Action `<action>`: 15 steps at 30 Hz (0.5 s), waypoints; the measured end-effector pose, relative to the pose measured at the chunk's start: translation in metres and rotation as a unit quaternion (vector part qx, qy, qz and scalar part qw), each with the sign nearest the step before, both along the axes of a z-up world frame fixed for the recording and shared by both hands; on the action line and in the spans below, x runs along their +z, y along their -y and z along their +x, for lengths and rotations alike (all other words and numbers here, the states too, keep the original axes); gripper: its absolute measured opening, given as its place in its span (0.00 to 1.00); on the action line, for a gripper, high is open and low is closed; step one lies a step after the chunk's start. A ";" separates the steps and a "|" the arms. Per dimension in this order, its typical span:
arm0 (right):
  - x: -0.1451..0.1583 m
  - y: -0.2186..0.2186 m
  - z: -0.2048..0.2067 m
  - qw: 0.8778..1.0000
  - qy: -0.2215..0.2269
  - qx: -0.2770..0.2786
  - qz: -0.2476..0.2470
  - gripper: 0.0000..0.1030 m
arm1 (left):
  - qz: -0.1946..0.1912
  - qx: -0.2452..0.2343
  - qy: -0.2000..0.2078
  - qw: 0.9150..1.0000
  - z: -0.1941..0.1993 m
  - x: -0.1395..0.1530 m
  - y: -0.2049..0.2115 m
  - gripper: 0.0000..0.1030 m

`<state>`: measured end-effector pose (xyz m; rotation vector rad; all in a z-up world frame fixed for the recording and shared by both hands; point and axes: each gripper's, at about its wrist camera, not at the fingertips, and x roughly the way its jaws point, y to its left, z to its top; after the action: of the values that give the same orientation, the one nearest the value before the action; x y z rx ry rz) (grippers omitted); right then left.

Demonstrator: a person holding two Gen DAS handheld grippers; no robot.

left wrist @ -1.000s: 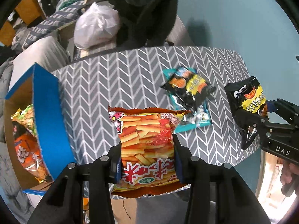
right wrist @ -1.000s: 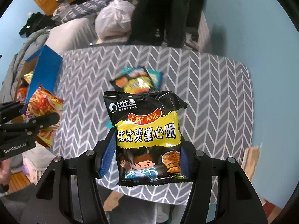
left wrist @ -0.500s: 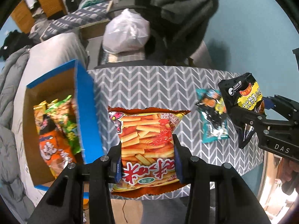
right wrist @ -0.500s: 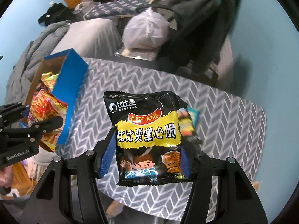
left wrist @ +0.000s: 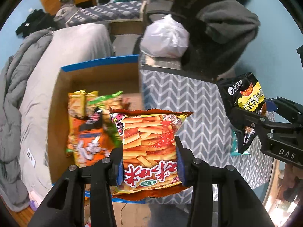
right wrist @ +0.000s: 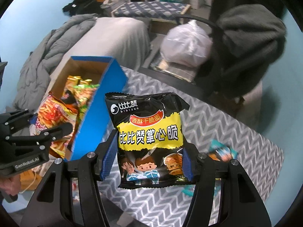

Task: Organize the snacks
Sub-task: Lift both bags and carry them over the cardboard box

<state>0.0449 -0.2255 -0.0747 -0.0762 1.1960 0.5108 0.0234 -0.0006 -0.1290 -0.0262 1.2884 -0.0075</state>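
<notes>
My left gripper (left wrist: 149,147) is shut on an orange shrimp-stick snack bag (left wrist: 149,143) and holds it in the air at the right edge of the blue cardboard box (left wrist: 98,62). The box holds several snack bags (left wrist: 89,132). My right gripper (right wrist: 147,153) is shut on a black and yellow noodle snack bag (right wrist: 149,132) above the table, just right of the box (right wrist: 98,117). The left gripper (right wrist: 47,132) shows at the left of the right wrist view, over the box. The right gripper (left wrist: 259,124) with its bag (left wrist: 244,98) shows at the right of the left wrist view.
The table has a grey chevron cloth (left wrist: 189,102) (right wrist: 227,132). A teal and black snack bag (right wrist: 221,151) lies on it at the right. Behind the table a chair holds a white plastic bag (left wrist: 166,36) and dark clothes (left wrist: 227,22). A grey bed (left wrist: 37,75) is left of the box.
Both grippers have moved left with their bags. The box now lies under the left gripper's bag, and the loose bag on the table has slid toward the right edge of both views.
</notes>
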 end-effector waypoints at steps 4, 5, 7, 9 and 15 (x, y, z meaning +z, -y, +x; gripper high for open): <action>0.003 -0.032 0.010 1.000 -0.001 0.019 0.009 0.57 | 0.006 0.022 0.005 1.000 0.003 0.003 -0.032 0.42; 0.003 -0.040 0.012 1.000 0.000 0.024 0.011 0.57 | 0.008 0.027 0.005 1.000 0.004 0.004 -0.038 0.42; 0.003 -0.058 0.018 0.999 -0.002 0.034 0.015 0.57 | 0.010 0.036 0.006 0.999 0.006 0.005 -0.052 0.42; 0.003 -0.075 0.022 0.999 -0.003 0.042 0.018 0.57 | 0.013 0.045 0.007 0.999 0.008 0.005 -0.067 0.43; -0.001 -0.122 0.035 0.998 -0.014 0.061 0.032 0.57 | 0.020 0.066 0.007 0.998 0.017 0.001 -0.105 0.42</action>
<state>0.0800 -0.1034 -0.0752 -0.0871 1.2068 0.6583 0.0402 0.1048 -0.1280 -0.0773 1.2698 0.1311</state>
